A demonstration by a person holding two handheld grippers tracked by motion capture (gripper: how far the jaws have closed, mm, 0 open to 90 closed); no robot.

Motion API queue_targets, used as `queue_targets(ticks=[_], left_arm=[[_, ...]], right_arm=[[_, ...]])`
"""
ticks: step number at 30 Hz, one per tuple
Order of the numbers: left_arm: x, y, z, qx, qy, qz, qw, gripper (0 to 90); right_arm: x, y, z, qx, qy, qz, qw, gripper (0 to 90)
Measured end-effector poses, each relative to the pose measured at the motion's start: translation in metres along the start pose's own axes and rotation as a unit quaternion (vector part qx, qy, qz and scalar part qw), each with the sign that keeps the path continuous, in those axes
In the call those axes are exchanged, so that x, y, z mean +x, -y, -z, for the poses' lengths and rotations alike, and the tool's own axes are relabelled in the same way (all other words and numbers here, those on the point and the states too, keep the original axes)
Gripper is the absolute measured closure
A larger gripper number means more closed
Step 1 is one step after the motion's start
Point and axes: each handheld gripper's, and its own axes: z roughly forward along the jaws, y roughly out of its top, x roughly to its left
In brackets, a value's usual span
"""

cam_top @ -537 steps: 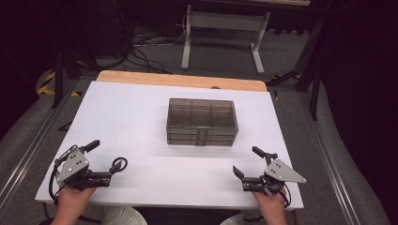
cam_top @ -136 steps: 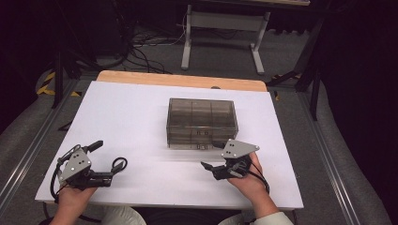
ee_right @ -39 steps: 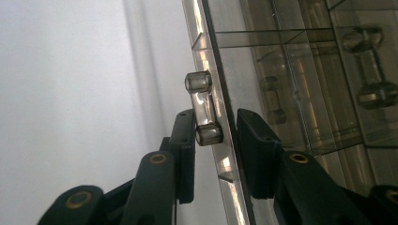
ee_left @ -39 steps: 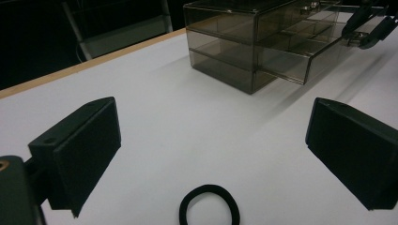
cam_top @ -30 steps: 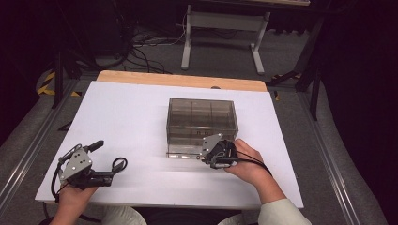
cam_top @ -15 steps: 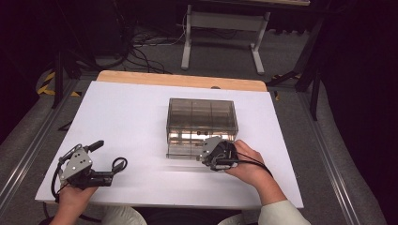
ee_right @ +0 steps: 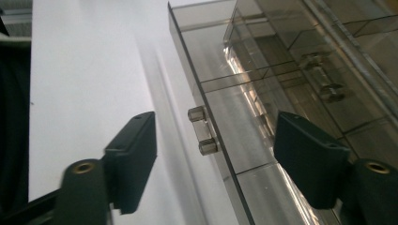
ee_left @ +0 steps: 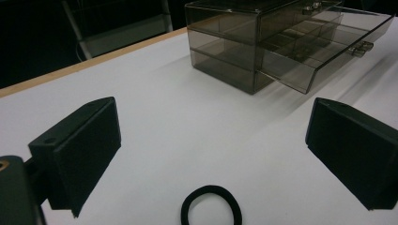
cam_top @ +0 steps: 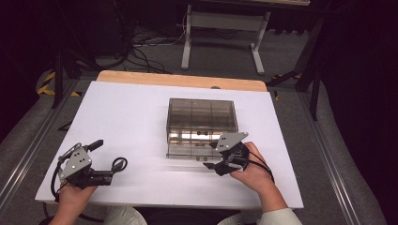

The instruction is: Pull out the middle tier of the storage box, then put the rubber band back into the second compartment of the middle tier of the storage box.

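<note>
A smoky clear drawer box (cam_top: pixel 202 117) stands mid-table, its lower drawer (cam_top: pixel 187 151) pulled out toward me. My right gripper (cam_top: pixel 211 155) sits at the drawer's front. Its jaws have just been opening, and the drawer's small clear handle (ee_right: pixel 202 130) lies between them untouched. In the right gripper view, that gripper (ee_right: pixel 220 154) is open around the handle. My left gripper (cam_top: pixel 104 160) rests open near the table's front left. A black hair tie (ee_left: pixel 211 206) lies flat on the table between and just ahead of its jaws (ee_left: pixel 216 154). The hair tie (cam_top: pixel 119 163) is loose.
The white table top (cam_top: pixel 131 108) has a wooden strip (cam_top: pixel 178 80) along its far edge. Beyond it stand a metal frame (cam_top: pixel 220 28) and floor cables. The box (ee_left: pixel 234 47) with its open drawer (ee_left: pixel 324 47) lies ahead of the left gripper, to the right.
The right gripper drew back toward me, the lower drawer slid out with it, and its jaws spread off the handle. The left gripper and hair tie kept still.
</note>
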Motion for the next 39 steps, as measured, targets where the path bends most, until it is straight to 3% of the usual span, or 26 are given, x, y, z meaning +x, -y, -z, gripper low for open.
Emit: queue_targets(ticks=[7, 13, 17, 18, 19, 20, 22, 26, 35, 39], left_arm=[[0.002, 0.0, 0.001, -0.003, -0.003, 0.005, 1.0, 4.6], [0.001, 0.0, 0.0, -0.002, 0.0, 0.005, 1.0, 4.6], [0.0, 0.0, 0.001, -0.002, -0.002, -0.001, 1.0, 4.6], [0.0, 0.0, 0.0, -0.002, 0.0, 0.002, 1.0, 4.6], [0.001, 0.0, 0.0, -0.003, 0.0, 0.002, 1.0, 4.6], [0.001, 0.0, -0.001, -0.001, 0.002, 0.0, 1.0, 4.6], [0.001, 0.0, -0.001, -0.001, 0.002, 0.0, 1.0, 4.6], [0.001, -0.001, -0.002, -0.002, 0.003, 0.0, 1.0, 4.6], [0.003, -0.001, -0.004, 0.002, 0.006, -0.007, 1.0, 4.5], [0.004, -0.001, -0.005, 0.002, 0.009, -0.001, 1.0, 4.4]], right_arm=[[-0.001, 0.011, 0.016, -0.06, 0.018, -0.023, 0.9978, 16.8], [-0.002, 0.018, 0.023, -0.082, 0.027, -0.035, 0.9957, 13.9], [-0.002, 0.024, 0.029, -0.106, 0.04, -0.045, 0.9926, 10.5], [-0.003, 0.028, 0.034, -0.119, 0.052, -0.051, 0.9902, 8.4], [-0.003, 0.028, 0.034, -0.119, 0.052, -0.051, 0.9902, 8.4], [-0.003, 0.034, 0.04, -0.139, 0.055, -0.061, 0.9869, 8.4], [-0.004, 0.037, 0.042, -0.145, 0.053, -0.064, 0.986, 8.3], [-0.004, 0.053, 0.05, -0.174, 0.071, -0.081, 0.9787, 5.2], [-0.001, 0.082, 0.056, -0.185, 0.101, -0.103, 0.9721, 2.6], [-0.002, 0.095, 0.058, -0.199, 0.114, -0.118, 0.9661, 1.5]])
